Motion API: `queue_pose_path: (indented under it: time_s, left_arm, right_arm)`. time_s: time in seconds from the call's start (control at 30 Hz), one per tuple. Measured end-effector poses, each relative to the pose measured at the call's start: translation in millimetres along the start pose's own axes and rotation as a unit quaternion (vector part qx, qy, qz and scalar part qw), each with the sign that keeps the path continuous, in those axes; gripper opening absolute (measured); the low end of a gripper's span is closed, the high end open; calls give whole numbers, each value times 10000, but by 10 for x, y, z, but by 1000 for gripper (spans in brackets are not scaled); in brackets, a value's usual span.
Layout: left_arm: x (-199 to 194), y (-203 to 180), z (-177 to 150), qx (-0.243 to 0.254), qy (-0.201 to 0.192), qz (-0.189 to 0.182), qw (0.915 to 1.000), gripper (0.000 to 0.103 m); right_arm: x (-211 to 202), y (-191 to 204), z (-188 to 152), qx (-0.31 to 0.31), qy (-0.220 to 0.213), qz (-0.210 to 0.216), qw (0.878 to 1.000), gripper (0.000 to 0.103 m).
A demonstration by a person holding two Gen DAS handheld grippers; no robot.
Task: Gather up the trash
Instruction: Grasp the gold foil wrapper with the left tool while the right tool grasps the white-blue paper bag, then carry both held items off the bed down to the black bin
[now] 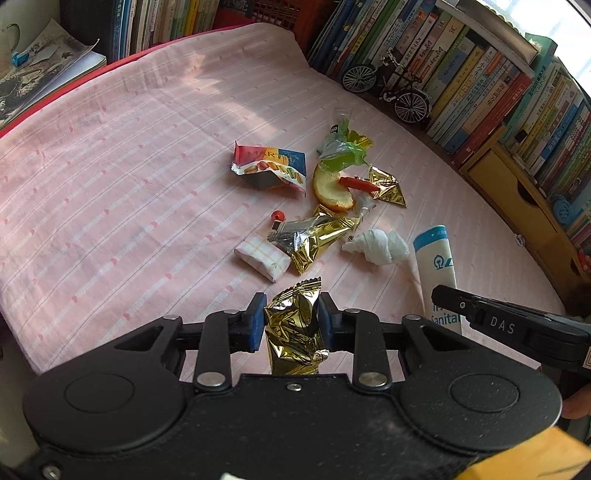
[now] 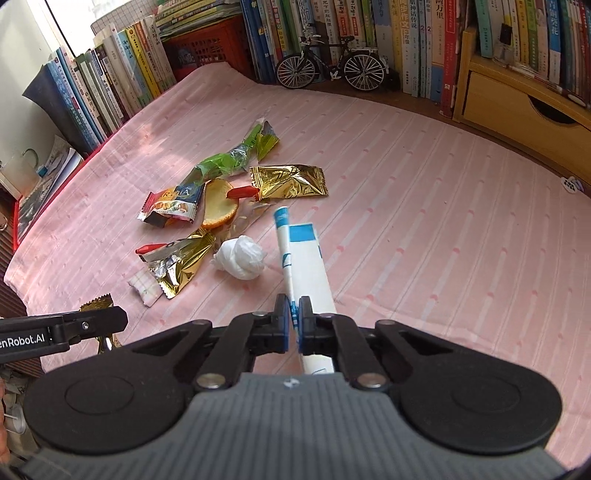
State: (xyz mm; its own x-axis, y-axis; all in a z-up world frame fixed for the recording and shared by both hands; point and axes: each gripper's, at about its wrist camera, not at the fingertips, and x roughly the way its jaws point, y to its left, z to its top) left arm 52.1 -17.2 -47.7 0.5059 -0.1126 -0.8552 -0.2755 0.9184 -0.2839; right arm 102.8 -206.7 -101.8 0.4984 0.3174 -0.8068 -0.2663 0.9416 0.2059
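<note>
Surface: pink striped cloth [image 1: 110, 177], litter [image 1: 321, 206] strewn mid-cloth.
Room: bookshelves [image 2: 369, 33], model bicycle [image 2: 330, 68].
Left gripper [image 1: 291, 317]: clamped on gold wrapper [image 1: 295, 332].
Right gripper [image 2: 293, 325]: clamped on white-blue bag [image 2: 306, 266].

Bread slice [image 2: 219, 206] at centre of litter on worktop [image 2: 424, 240]; tissue wad [image 2: 242, 256] at its 5 o'clock, snack pouch [image 2: 171, 206] at 9, model bicycle [image 2: 330, 66] far behind at 1.

Left tool [image 1: 291, 317] clamps gold wrapper [image 1: 293, 332]; trash pile [image 1: 314, 206] beyond on pink cloth [image 1: 110, 184].
</note>
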Motion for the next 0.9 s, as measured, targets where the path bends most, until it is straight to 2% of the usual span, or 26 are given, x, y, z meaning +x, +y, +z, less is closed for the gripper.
queue_pose_path:
  time_s: [0.23, 0.37, 0.63, 0.9]
  left_arm:
    - [-377, 327, -296, 188, -67, -65, 9998, 27]
    - [-634, 667, -530, 162, -71, -68, 9998, 27]
    - [-1108, 1459, -1022, 89, 7, 160, 9998, 27]
    - [-1254, 2092, -1449, 0, 328, 275, 9991, 27]
  right_arm:
    - [-264, 276, -359, 199, -62, -117, 9997, 4]
    - [-421, 526, -613, 309, -67, -91, 9995, 4]
    - [-641, 1302, -1189, 341, 79, 206, 9992, 4]
    - [-677, 2102, -1799, 269, 317, 565, 9975, 4]
